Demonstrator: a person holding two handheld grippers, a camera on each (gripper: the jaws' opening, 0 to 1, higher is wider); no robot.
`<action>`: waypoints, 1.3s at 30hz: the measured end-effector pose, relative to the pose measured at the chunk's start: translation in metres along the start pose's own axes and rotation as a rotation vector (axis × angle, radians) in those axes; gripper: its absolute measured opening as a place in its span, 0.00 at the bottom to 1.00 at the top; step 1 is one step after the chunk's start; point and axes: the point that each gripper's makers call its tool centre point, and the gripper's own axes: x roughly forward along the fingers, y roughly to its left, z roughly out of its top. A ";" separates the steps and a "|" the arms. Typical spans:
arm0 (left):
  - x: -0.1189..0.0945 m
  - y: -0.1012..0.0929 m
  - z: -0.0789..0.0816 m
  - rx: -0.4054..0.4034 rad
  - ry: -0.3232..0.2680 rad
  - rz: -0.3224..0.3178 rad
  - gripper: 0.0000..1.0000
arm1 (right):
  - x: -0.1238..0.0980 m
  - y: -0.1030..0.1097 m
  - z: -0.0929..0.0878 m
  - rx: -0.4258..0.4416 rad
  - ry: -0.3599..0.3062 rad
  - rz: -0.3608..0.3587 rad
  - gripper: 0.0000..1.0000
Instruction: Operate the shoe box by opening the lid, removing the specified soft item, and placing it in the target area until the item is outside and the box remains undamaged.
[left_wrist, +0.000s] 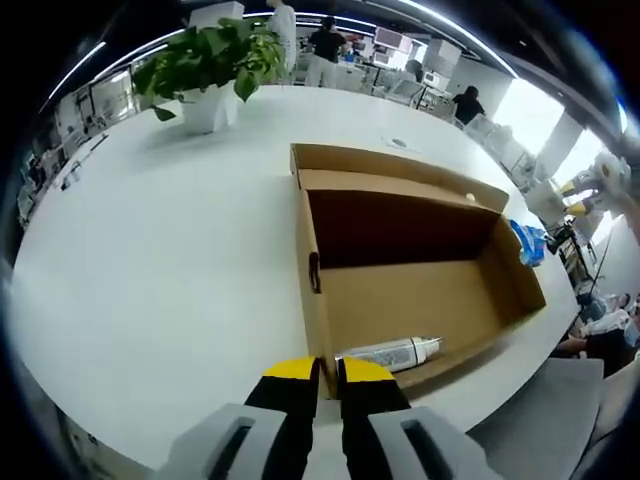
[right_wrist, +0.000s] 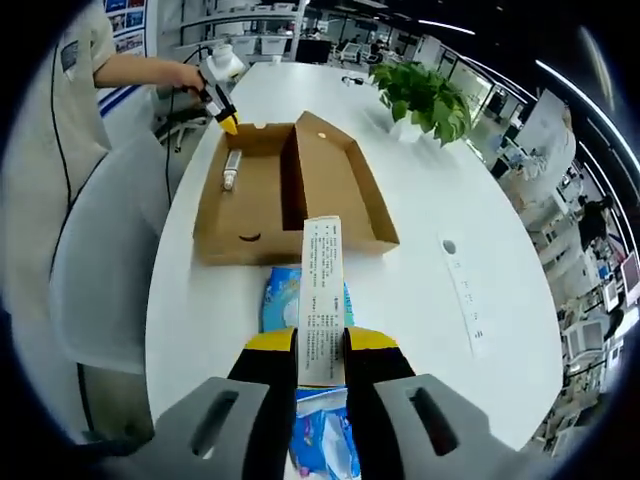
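Note:
The brown shoe box (left_wrist: 312, 255) stands open on the white table, its lid (left_wrist: 400, 170) folded back flat. A white tube (left_wrist: 390, 352) lies on the box floor against the near wall. My left gripper (left_wrist: 327, 372) is shut on the box's near corner wall; the right gripper view shows it at the far corner (right_wrist: 226, 122). My right gripper (right_wrist: 320, 345) is shut on a white printed paper strip (right_wrist: 321, 290). Under the strip, a blue soft pack (right_wrist: 283, 300) lies on the table outside the box (right_wrist: 250, 215). Whether strip and pack are joined I cannot tell.
A potted plant (left_wrist: 210, 60) stands at the table's far end. A grey chair (right_wrist: 100, 270) and a person (right_wrist: 70, 100) are beside the table's edge. A white socket strip (right_wrist: 465, 290) lies on the table right of the lid.

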 end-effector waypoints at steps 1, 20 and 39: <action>0.000 0.000 0.000 -0.001 0.000 -0.001 0.07 | 0.000 -0.003 -0.005 0.005 0.009 -0.003 0.15; 0.000 0.000 0.000 0.000 0.006 0.004 0.07 | 0.004 -0.052 -0.090 0.021 0.175 -0.051 0.15; 0.001 0.002 0.000 -0.002 0.019 0.016 0.07 | 0.028 -0.066 -0.152 0.004 0.312 0.011 0.15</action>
